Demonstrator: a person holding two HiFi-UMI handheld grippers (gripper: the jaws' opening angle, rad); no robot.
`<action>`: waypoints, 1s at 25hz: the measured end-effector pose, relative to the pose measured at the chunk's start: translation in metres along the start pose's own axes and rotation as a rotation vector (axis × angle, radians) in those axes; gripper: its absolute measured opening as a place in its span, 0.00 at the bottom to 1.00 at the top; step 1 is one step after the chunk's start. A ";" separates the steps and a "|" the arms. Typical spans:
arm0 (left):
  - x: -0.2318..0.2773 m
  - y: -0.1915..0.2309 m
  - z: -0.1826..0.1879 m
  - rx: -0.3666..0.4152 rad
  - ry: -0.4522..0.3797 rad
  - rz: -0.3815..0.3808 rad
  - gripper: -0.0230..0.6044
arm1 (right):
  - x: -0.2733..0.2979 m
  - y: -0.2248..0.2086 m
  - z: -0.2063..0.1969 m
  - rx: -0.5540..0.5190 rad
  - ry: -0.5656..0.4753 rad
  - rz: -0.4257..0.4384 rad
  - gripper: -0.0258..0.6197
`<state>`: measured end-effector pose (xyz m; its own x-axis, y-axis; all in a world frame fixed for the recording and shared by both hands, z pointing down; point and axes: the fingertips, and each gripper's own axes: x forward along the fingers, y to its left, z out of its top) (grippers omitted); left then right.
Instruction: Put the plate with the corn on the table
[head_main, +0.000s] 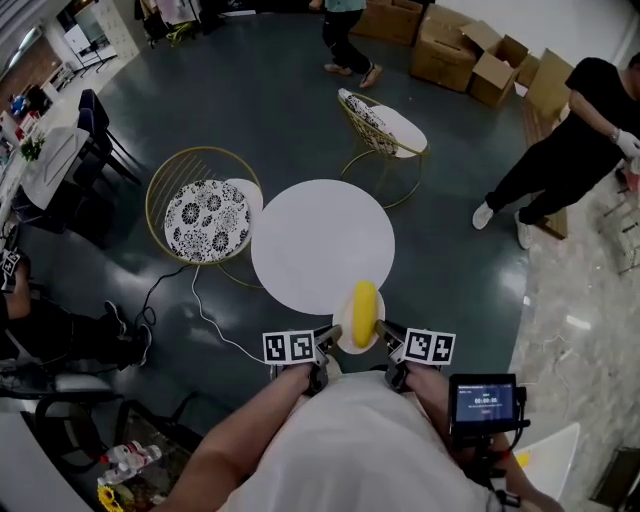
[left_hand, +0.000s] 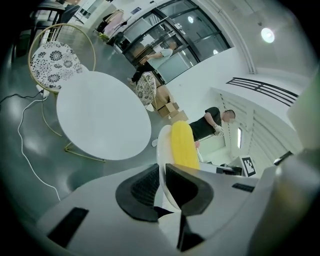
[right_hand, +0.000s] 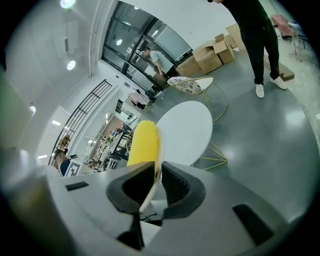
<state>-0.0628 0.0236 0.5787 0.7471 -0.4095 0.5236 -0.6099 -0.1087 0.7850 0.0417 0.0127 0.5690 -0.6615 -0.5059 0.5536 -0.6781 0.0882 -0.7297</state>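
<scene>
A small white plate (head_main: 344, 335) carries a yellow corn cob (head_main: 364, 311) just short of the near edge of the round white table (head_main: 322, 244). My left gripper (head_main: 327, 340) is shut on the plate's left rim, and my right gripper (head_main: 384, 335) is shut on its right rim. In the left gripper view the plate (left_hand: 163, 150) stands edge-on between the black pads of the left gripper (left_hand: 163, 187), corn (left_hand: 183, 144) to its right. In the right gripper view the plate rim (right_hand: 156, 170) passes through the right gripper (right_hand: 156, 184), corn (right_hand: 143, 143) to its left, table (right_hand: 186, 132) beyond.
A gold wire chair with a patterned cushion (head_main: 207, 217) stands left of the table, another chair (head_main: 385, 128) behind it. A white cable (head_main: 205, 318) trails on the dark floor. Cardboard boxes (head_main: 470, 50) sit at the back right. One person (head_main: 560, 150) stands right, another (head_main: 348, 38) walks behind.
</scene>
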 end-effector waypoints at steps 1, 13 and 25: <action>-0.003 0.001 0.003 -0.003 -0.002 -0.001 0.11 | 0.003 0.003 0.002 -0.001 0.002 0.000 0.12; -0.015 0.024 0.038 -0.034 -0.044 0.019 0.11 | 0.043 0.022 0.022 -0.028 0.047 0.025 0.12; 0.008 0.047 0.109 -0.058 -0.107 0.098 0.11 | 0.103 0.020 0.085 -0.114 0.146 0.094 0.12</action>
<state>-0.1138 -0.0838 0.5837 0.6506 -0.5100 0.5627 -0.6597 -0.0125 0.7514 -0.0124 -0.1106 0.5769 -0.7575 -0.3621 0.5432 -0.6373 0.2297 -0.7356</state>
